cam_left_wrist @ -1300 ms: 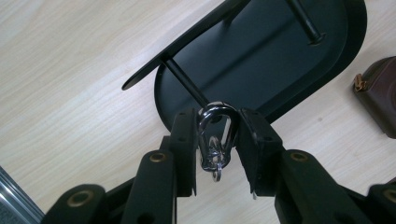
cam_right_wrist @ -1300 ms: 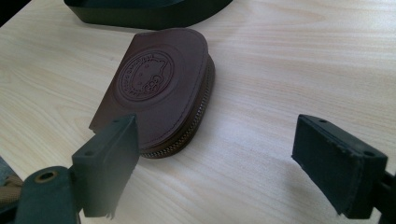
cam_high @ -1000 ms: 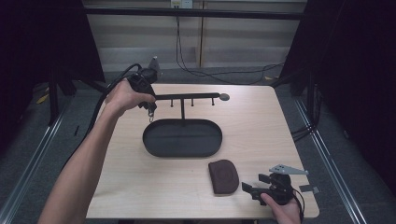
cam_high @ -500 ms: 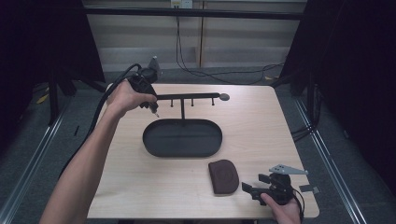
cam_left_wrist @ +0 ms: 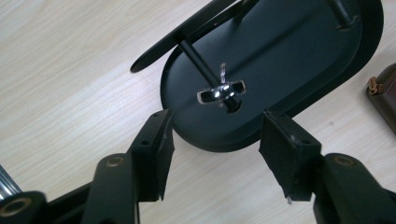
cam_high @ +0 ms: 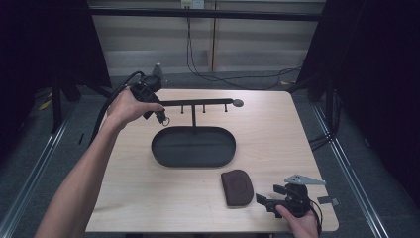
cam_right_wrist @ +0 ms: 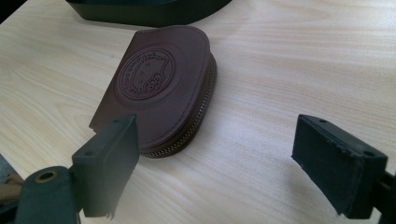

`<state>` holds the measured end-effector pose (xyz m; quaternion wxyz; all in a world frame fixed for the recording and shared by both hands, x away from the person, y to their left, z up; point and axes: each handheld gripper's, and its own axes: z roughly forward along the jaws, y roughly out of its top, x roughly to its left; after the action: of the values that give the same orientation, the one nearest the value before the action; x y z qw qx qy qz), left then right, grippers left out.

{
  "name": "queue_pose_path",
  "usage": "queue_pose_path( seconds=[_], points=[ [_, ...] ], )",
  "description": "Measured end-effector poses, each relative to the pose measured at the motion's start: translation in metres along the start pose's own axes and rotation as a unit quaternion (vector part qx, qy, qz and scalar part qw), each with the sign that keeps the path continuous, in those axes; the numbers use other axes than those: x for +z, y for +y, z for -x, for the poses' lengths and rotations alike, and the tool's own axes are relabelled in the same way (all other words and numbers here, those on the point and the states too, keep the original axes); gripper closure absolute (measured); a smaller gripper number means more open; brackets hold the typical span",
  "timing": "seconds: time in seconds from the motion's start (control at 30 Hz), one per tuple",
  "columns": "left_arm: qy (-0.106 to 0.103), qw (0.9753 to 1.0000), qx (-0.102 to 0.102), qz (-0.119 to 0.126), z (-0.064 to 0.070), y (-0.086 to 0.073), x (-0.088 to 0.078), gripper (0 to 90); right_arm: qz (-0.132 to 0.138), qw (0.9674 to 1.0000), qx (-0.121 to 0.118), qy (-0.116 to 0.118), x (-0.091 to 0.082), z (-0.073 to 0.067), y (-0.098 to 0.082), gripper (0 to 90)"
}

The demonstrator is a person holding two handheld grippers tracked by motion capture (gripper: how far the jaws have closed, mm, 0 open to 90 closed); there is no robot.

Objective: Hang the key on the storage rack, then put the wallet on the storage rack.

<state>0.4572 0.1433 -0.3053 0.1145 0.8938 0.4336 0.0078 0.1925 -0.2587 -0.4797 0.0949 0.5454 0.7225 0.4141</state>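
Holding my right gripper (cam_high: 270,203) low at the near right corner of the counter (cam_high: 124,188), I keep its jaws wide apart with nothing between them; in the right gripper view the brown leather coin pouch (cam_right_wrist: 159,88) lies flat on the wood just ahead of the left pad, its embossed round stamp facing up and its zip running along the curved edge; in the high view the same pouch (cam_high: 236,187) sits just left of that gripper, apart from it; beyond the pouch stands the black oval tray (cam_high: 163,153) that forms the base of a small stand, near the middle of the counter; a thin post rises from the tray's far edge and carries a black crossbar (cam_high: 198,102) with short pegs hanging under it; at the left end of that bar my left gripper (cam_high: 161,116) points down and rightward, its jaws having just been opening and now standing apart, clear of everything; in the left gripper view a small silver ring (cam_left_wrist: 221,91) hangs on the end peg (cam_left_wrist: 198,60) above the tray, past the pads and touching neither of them.
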Motion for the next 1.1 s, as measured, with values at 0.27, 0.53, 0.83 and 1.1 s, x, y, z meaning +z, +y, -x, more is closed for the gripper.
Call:
queue_pose_path(
  seconds=[0.27,0.53,0.83,1.1],
  points=[
    [0.000,0.9995,-0.004,0.033,-0.001,-0.015,-0.004,39.3,-0.001,1.0000,0.002,-0.001,0.001,0.001,0.001,14.4],
    [-0.007,0.9987,-0.001,0.050,0.000,-0.034,-0.011,35.7,0.000,1.0000,-0.002,-0.003,-0.001,0.000,0.000,14.8],
    [-0.016,0.9980,-0.006,0.060,-0.007,-0.053,-0.004,34.6,-0.001,1.0000,-0.002,-0.005,-0.001,-0.001,0.000,14.9],
    [-0.022,0.9973,-0.014,0.069,-0.015,-0.075,0.004,34.4,-0.001,1.0000,-0.003,-0.007,-0.001,-0.001,0.000,15.1]
  ],
)
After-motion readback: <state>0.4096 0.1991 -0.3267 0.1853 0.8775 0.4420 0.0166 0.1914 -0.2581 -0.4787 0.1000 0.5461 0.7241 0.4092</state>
